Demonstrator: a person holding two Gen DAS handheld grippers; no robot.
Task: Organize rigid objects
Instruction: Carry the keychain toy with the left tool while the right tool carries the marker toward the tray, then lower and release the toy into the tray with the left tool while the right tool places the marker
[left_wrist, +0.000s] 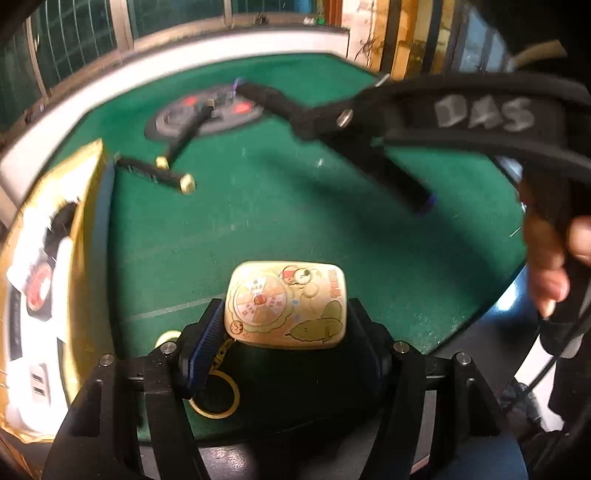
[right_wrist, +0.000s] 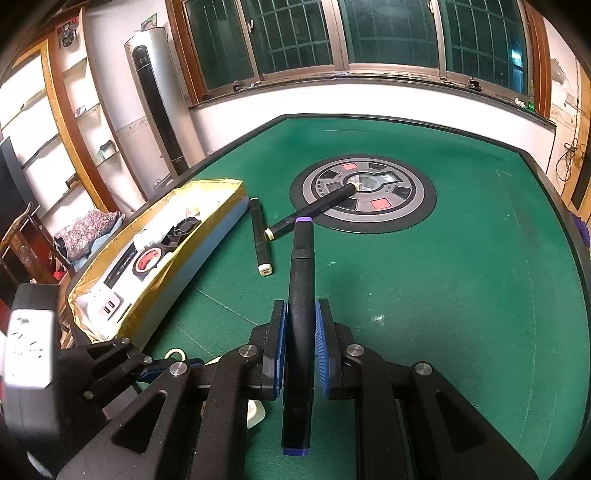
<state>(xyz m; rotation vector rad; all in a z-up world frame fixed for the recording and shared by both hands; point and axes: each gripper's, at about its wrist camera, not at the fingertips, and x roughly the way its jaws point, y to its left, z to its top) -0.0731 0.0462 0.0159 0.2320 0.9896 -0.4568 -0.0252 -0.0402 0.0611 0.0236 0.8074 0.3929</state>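
Currently, both grippers are carrying one item each above the green table (right_wrist: 443, 295), so the sorting is judged to be partway through.

The left gripper (left_wrist: 286, 314) is clamping a cream cartoon-printed tin (left_wrist: 286, 304) between its two pads; the jaws are standing only as wide as the tin. A gold key ring (left_wrist: 216, 397) is hanging from the tin's near left corner. The tin is sitting over the near part of the table, beside the gold-lined box (left_wrist: 88, 221).

The right gripper (right_wrist: 300, 343) is gripping a black marker with purple ends (right_wrist: 301, 288), jaws closed to the barrel's width. The marker is pointing forward along the fingers, toward the round centre panel (right_wrist: 364, 192).

Already in the gold-lined box at the left edge of the table are lying a tape roll (right_wrist: 147, 262), a white charger block (right_wrist: 107, 306) and other dark and white items too small to identify.

Outstanding items:
- One black marker (right_wrist: 260, 236) is lying on the felt just beside the box.
- A second black marker (right_wrist: 314, 208) is lying with its far end on the centre panel, its near cap close to the first marker.

The two held items and these two markers are still awaiting placement, presumably in the box.
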